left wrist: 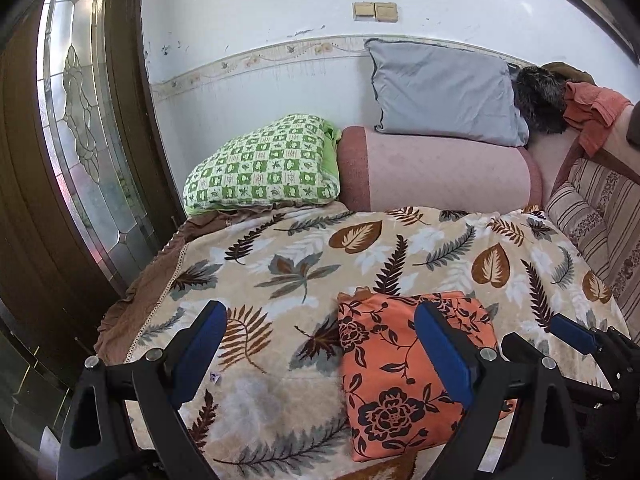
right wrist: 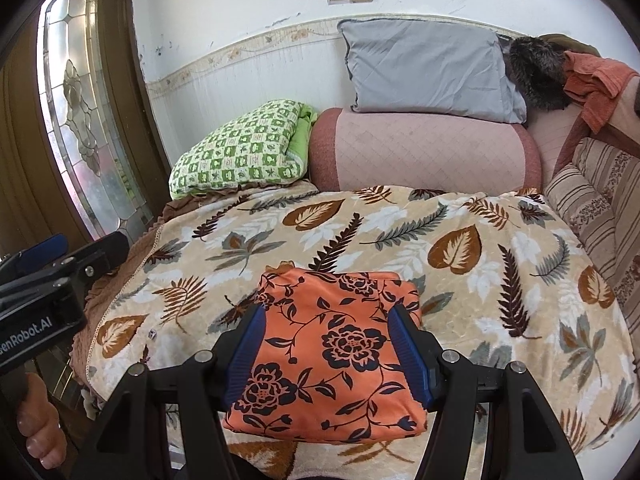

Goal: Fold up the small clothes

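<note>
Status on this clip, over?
Left hand-held gripper open, empty. Right hand-held gripper open, empty. Orange floral garment folded on leaf-print blanket. Nothing obstructing.

Left gripper (left wrist: pixel 320 354) jaws spread wide, pointing toward twelve o'clock, right gripper (right wrist: pixel 326 354) jaws parted, pointing twelve o'clock, holding nothing, side by side

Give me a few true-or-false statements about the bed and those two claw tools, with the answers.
1. The orange flowered cloth lies folded on the leaf-patterned blanket. True.
2. The right gripper is clamped shut on the cloth. False: its jaws stand open with nothing pinched between them.
3. The left gripper is open. True.
4. The grey pillow lies on the floor. False: it rests on top of the pink bolster.
5. The green checked pillow sits left of the bolster. True.
</note>
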The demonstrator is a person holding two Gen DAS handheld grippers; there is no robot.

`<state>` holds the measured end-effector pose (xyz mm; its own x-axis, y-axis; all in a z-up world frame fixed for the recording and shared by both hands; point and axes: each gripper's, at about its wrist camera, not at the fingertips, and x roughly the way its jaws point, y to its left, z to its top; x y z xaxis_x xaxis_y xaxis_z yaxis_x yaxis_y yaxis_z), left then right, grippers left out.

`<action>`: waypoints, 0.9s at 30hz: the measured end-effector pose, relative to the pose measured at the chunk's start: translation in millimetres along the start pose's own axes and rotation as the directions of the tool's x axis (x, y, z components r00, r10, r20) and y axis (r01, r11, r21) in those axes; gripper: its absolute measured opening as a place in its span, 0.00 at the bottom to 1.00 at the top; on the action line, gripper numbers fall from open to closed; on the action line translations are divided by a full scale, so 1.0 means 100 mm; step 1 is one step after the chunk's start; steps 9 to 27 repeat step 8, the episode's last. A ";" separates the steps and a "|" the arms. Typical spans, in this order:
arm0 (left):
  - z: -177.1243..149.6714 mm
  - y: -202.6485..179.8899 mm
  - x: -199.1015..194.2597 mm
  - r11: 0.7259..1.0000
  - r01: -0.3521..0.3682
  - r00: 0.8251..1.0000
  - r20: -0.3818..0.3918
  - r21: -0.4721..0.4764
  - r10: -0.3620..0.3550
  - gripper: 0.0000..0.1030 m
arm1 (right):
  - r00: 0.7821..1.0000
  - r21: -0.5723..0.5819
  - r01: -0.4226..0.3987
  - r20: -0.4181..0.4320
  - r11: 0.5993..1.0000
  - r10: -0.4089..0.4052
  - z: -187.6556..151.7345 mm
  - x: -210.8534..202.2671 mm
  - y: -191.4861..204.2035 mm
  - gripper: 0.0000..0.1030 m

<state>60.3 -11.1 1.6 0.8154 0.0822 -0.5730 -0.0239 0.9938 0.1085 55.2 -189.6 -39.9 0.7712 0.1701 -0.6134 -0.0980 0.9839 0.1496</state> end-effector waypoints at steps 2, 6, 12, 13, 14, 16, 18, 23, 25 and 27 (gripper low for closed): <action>-0.01 0.03 0.08 1.000 0.001 1.000 -0.012 -0.002 -0.001 0.92 | 1.000 -0.003 0.004 -0.004 1.000 -0.004 -0.01 0.07 0.03 0.65; -0.05 0.05 0.24 1.000 -0.004 1.000 -0.027 0.003 0.005 0.92 | 1.000 0.003 0.004 -0.026 1.000 -0.004 -0.03 0.23 0.05 0.65; -0.07 0.05 0.33 1.000 -0.001 1.000 -0.032 0.007 0.001 0.92 | 0.999 0.009 0.002 -0.042 1.000 -0.002 -0.04 0.33 0.05 0.65; -0.07 0.05 0.33 1.000 -0.001 1.000 -0.032 0.007 0.001 0.92 | 0.999 0.009 0.002 -0.042 1.000 -0.002 -0.04 0.33 0.05 0.65; -0.07 0.05 0.33 1.000 -0.001 1.000 -0.032 0.007 0.001 0.92 | 0.999 0.009 0.002 -0.042 1.000 -0.002 -0.04 0.33 0.05 0.65; -0.07 0.05 0.33 1.000 -0.001 1.000 -0.032 0.007 0.001 0.92 | 0.999 0.009 0.002 -0.042 1.000 -0.002 -0.04 0.33 0.05 0.65; -0.07 0.05 0.33 1.000 -0.001 1.000 -0.032 0.007 0.001 0.92 | 0.999 0.009 0.002 -0.042 1.000 -0.002 -0.04 0.33 0.05 0.65; -0.07 0.05 0.33 1.000 -0.001 1.000 -0.032 0.007 0.001 0.92 | 0.999 0.009 0.002 -0.042 1.000 -0.002 -0.04 0.33 0.05 0.65; -0.07 0.05 0.33 1.000 -0.001 1.000 -0.032 0.007 0.001 0.92 | 0.999 0.009 0.002 -0.042 1.000 -0.002 -0.04 0.33 0.05 0.65; -0.07 0.05 0.33 1.000 -0.001 1.000 -0.032 0.007 0.001 0.92 | 0.999 0.009 0.002 -0.042 1.000 -0.002 -0.04 0.33 0.05 0.65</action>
